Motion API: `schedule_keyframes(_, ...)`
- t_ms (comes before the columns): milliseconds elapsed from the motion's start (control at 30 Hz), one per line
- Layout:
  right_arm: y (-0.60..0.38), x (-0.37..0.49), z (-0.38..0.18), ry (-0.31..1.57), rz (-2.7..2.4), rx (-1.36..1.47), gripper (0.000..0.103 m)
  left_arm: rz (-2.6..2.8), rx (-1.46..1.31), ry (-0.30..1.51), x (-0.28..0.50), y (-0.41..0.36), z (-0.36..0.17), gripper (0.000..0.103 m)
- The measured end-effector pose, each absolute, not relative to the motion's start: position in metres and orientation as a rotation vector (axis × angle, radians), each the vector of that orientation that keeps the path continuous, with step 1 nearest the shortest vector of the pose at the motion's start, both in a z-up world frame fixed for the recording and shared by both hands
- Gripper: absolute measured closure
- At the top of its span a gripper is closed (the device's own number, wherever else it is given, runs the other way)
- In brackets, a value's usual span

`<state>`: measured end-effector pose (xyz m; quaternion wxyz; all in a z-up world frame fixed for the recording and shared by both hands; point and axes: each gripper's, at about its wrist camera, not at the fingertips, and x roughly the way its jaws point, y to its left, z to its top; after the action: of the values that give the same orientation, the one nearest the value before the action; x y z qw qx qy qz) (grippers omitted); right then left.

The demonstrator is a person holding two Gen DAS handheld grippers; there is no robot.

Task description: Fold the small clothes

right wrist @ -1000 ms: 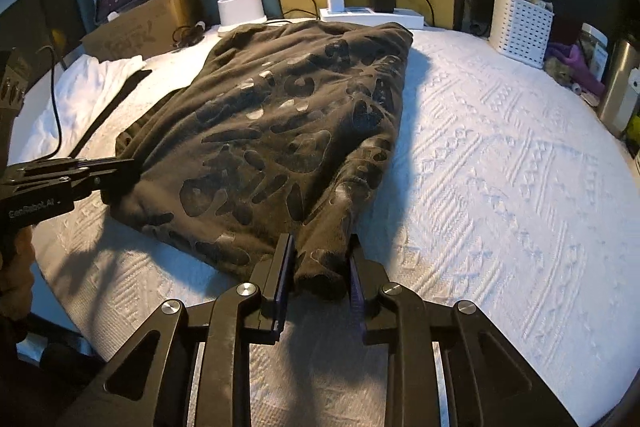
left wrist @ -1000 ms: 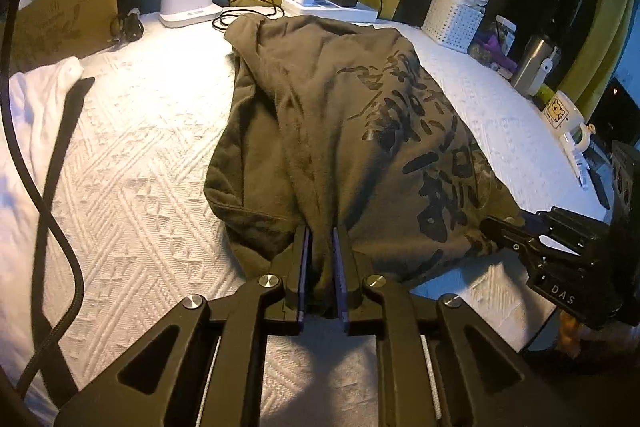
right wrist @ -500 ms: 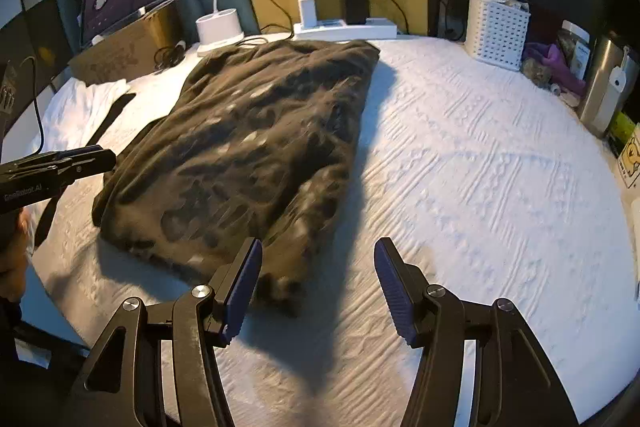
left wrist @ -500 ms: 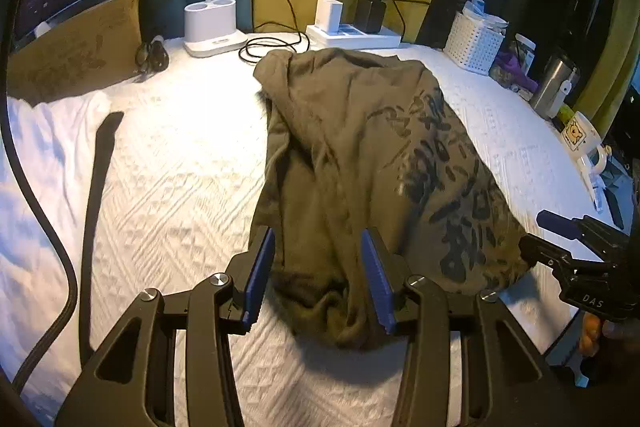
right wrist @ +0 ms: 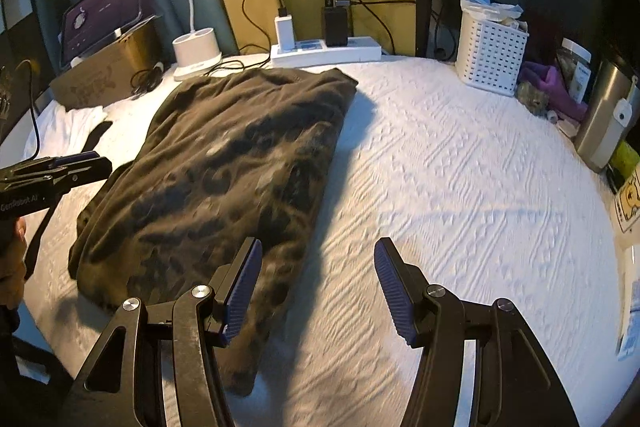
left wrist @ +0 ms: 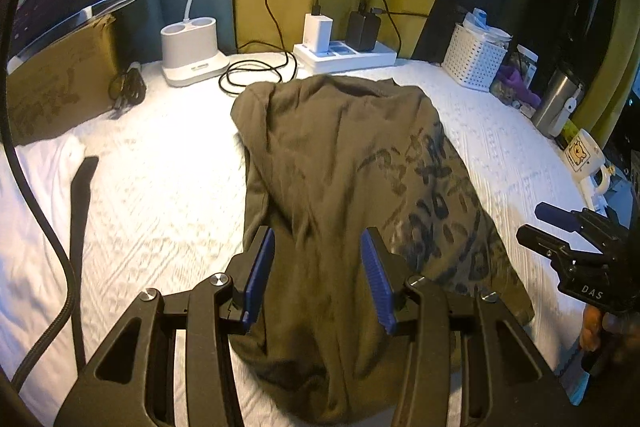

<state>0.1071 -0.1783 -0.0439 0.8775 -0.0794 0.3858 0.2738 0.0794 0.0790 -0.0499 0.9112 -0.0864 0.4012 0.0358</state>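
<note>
Left gripper (left wrist: pixel 318 269): jaws just opened, apart above the garment, gripping nothing; side reads "GenRobot.AI".
Right gripper (right wrist: pixel 318 289): jaws just opened, empty; label reads "DAS".
Olive garment (left wrist: pixel 344 195): folded, mid-bed, dark blurred print, possibly lettering.
Bedspread (right wrist: pixel 460 187): white, textured.
</note>
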Motion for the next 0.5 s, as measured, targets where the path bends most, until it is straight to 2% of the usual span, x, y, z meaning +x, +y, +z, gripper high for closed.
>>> schedule_keyframes(500,-0.151,0.193,-0.030,0.771,0.594,-0.163,0.043,0.073,-0.185,0.829,0.134,0.095,-0.056,0.058)
